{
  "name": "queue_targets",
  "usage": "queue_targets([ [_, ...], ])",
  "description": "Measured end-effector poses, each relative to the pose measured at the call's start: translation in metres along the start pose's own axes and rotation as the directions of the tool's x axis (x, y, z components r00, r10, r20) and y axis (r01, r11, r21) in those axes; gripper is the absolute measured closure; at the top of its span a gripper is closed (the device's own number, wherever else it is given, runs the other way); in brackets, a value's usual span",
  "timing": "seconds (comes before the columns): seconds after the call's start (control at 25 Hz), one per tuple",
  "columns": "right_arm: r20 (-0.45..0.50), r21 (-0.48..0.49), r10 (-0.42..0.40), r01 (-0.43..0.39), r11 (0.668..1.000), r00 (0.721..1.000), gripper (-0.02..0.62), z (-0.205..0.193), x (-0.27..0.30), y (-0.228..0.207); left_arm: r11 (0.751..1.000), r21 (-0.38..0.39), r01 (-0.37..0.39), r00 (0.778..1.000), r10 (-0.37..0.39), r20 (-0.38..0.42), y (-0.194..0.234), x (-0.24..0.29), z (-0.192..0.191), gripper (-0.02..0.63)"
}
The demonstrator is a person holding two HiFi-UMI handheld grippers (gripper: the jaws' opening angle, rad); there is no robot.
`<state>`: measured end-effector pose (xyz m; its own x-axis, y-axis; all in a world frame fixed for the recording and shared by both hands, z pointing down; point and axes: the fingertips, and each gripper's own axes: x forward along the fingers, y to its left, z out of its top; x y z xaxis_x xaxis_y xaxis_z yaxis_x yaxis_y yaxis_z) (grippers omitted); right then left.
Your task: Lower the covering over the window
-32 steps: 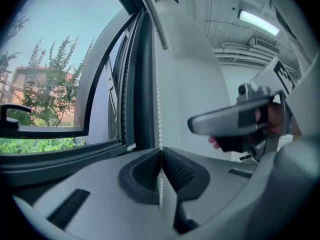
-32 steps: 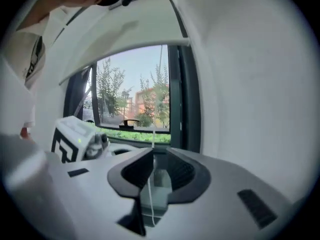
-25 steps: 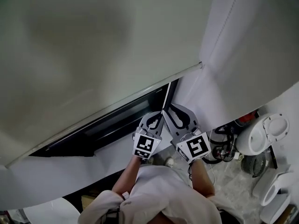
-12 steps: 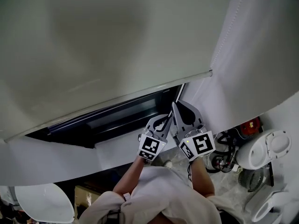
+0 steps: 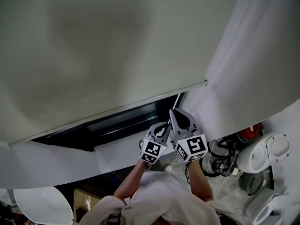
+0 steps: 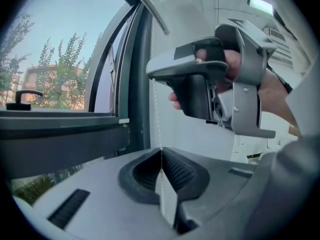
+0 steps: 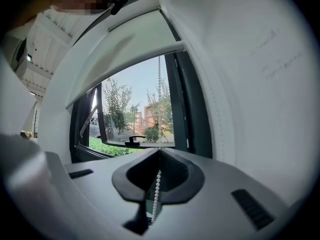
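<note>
I have my left gripper [image 6: 161, 153] and right gripper [image 7: 159, 153] both clamped on the thin white beaded pull chain [image 7: 159, 79] beside the pale fabric roller blind [image 5: 93, 55].

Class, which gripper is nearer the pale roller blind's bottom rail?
Right. The right gripper is shut on the white bead chain higher up, closer under the pale roller blind's bottom rail; the left gripper holds the chain lower, farther away.

Head view from above, facing steeply down onto the window [image 5: 126, 121], both gripper views close behind their jaws, facing along the bead chain [image 7: 159, 76], all sharing that window.
</note>
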<state>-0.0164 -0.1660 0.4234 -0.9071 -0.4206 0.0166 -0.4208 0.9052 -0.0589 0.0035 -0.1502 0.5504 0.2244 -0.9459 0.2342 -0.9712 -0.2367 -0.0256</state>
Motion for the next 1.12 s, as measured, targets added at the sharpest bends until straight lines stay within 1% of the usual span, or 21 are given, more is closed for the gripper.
queue_targets([
  [0.2,-0.049,0.008,0.013,-0.013,1.0,0.999,0.6,-0.029,0.009,0.008,1.0,-0.023,-0.007,0.999,0.005,-0.046,0.006,-0.003,-0.029,0.588],
  [0.4,-0.076,0.02,0.026,-0.025,0.999,0.997,0.6,-0.047,0.012,0.013,0.999,-0.033,-0.014,0.997,0.011,-0.074,0.008,-0.006,-0.048,0.588],
  [0.68,-0.128,0.033,0.038,-0.034,0.999,0.991,0.6,-0.081,0.02,0.014,0.998,-0.054,-0.028,0.992,0.021,-0.124,0.011,-0.001,-0.086,0.588],
  [1.12,-0.202,0.045,0.049,-0.04,0.998,0.978,0.6,-0.118,0.027,0.002,0.996,-0.084,-0.024,0.98,0.006,-0.201,0.01,0.016,-0.119,0.588],
])
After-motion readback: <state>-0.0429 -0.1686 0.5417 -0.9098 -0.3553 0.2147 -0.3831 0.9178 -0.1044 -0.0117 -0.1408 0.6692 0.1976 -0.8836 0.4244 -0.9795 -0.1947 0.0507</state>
